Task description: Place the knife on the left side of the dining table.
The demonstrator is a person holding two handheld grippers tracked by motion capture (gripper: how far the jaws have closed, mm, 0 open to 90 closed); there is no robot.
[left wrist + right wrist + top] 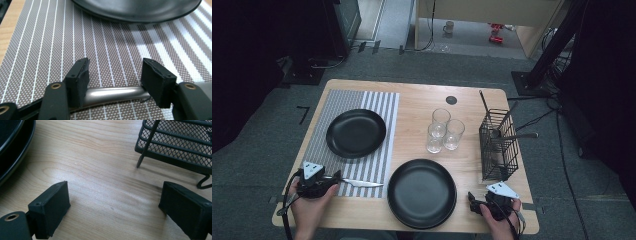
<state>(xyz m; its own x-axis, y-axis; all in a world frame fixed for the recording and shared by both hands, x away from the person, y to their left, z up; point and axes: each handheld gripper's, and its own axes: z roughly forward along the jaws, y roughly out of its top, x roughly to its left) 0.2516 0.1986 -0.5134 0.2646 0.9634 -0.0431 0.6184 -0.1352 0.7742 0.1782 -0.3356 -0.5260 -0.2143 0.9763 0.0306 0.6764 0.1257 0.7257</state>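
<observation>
A silver table knife (362, 183) lies along the near edge of the striped placemat (377, 107), blade to the right. My left gripper (328, 177) hovers low over its handle end. In the left gripper view the handle (112, 93) runs crosswise behind the left gripper (115, 67). The pads (81, 77) stand apart with only placemat (45, 50) between their tips, so they clamp nothing. My right gripper (484, 197) is at the near right of the table. It stands open (116, 186) over bare wood, between a black plate (11, 147) and the mesh basket (175, 142).
One black plate (356, 132) sits on the placemat, its rim (140, 15) just beyond the left jaws. A second plate (422, 192) lies near the front edge. Three clear glasses (443, 131) stand mid-table. The black cutlery basket (498, 145) holds several utensils.
</observation>
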